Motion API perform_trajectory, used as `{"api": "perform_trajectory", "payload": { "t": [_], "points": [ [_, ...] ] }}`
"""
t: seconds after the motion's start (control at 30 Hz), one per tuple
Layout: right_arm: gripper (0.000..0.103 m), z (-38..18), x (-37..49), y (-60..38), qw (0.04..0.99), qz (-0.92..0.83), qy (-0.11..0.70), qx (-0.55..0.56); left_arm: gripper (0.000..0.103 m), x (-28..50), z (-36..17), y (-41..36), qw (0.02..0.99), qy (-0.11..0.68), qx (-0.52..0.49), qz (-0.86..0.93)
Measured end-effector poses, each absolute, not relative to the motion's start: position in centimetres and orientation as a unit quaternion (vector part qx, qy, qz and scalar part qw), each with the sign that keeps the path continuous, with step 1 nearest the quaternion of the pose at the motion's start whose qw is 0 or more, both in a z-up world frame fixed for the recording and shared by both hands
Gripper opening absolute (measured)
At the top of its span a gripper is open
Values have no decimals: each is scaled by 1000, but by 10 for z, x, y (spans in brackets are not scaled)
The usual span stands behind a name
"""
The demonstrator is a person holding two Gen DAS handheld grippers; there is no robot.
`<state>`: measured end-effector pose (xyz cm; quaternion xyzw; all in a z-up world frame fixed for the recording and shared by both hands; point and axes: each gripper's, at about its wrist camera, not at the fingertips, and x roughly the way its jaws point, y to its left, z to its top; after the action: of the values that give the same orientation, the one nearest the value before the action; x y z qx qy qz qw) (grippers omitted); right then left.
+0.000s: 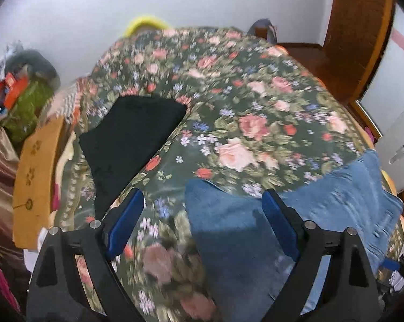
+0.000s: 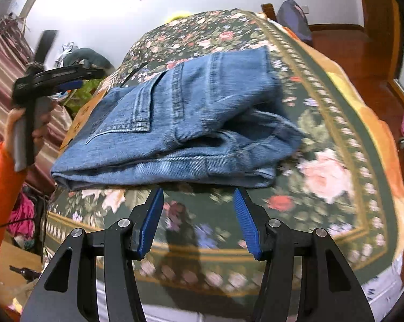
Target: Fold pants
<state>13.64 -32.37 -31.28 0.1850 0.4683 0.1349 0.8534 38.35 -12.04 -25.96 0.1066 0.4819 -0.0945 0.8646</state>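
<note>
Left wrist view: my left gripper (image 1: 203, 209) hangs over the bed, jaws spread wide, nothing between them. Under and just past the right pad lie the jeans (image 1: 295, 214), blue denim on the flowered blanket (image 1: 228, 94). A black garment (image 1: 129, 139) lies well apart on the blanket's left side. The picture is blurred.

Right wrist view: my right gripper (image 2: 199, 209) sits just short of the jeans (image 2: 180, 123), jaws spread and holding nothing. The jeans lie folded in a thick bundle on the blanket (image 2: 336, 177), back pocket facing up. My left hand (image 2: 27, 123) holds the other gripper up at the left, clear of the denim.
</note>
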Motion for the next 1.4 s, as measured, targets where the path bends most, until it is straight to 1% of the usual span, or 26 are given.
{"api": "perform_trajectory", "payload": {
  "t": [0.13, 0.17, 0.2, 0.27, 0.33, 0.5, 0.67, 0.77, 0.87, 0.9, 0.93, 1.0, 1.07, 1.17, 1.27, 1.33, 1.37, 1.4],
  "points": [
    [53, -317, 158, -317, 852, 122, 476, 183, 90, 410, -292, -124, 843, 513, 110, -118],
    [53, -317, 161, -317, 853, 120, 474, 181, 89, 413, -304, -127, 832, 525, 126, -129],
    [53, -317, 166, -318, 854, 117, 474, 179, 87, 413, -313, -130, 826, 528, 146, -134],
    [53, -318, 179, -319, 851, 112, 481, 177, 87, 406, -324, -130, 822, 522, 172, -150],
    [53, -318, 189, -320, 852, 109, 484, 170, 88, 396, -326, -120, 823, 515, 173, -163],
    [52, -316, 227, -312, 857, 114, 486, 124, 88, 362, -321, -81, 825, 523, 127, -173],
    [52, -312, 266, -296, 866, 134, 474, 84, 88, 297, -307, -50, 828, 533, 57, -165],
    [52, -311, 274, -299, 866, 132, 474, 87, 88, 259, -306, -41, 820, 546, 25, -172],
    [52, -301, 255, -314, 870, 129, 463, 106, 86, 226, -303, -43, 825, 538, -1, -170],
    [52, -297, 250, -318, 872, 126, 460, 109, 80, 221, -301, -43, 829, 533, -4, -167],
    [52, -291, 241, -321, 874, 125, 456, 113, 77, 215, -298, -43, 834, 528, -9, -163],
    [52, -280, 227, -321, 875, 131, 451, 120, 64, 209, -293, -45, 838, 519, -12, -168],
    [52, -268, 207, -313, 875, 143, 448, 113, 59, 208, -290, -48, 840, 515, 2, -169],
    [52, -260, 186, -296, 871, 168, 448, 109, 58, 206, -279, -52, 850, 501, 23, -160],
    [52, -263, 173, -278, 862, 196, 454, 112, 58, 205, -264, -51, 865, 475, 33, -157],
    [52, -269, 165, -262, 859, 204, 458, 102, 55, 209, -263, -49, 863, 476, 32, -169],
    [49, -274, 165, -256, 859, 200, 462, 97, 40, 212, -267, -50, 855, 485, 33, -178],
    [44, -277, 165, -253, 860, 197, 460, 99, 31, 214, -272, -49, 850, 495, 36, -176]
  ]
}}
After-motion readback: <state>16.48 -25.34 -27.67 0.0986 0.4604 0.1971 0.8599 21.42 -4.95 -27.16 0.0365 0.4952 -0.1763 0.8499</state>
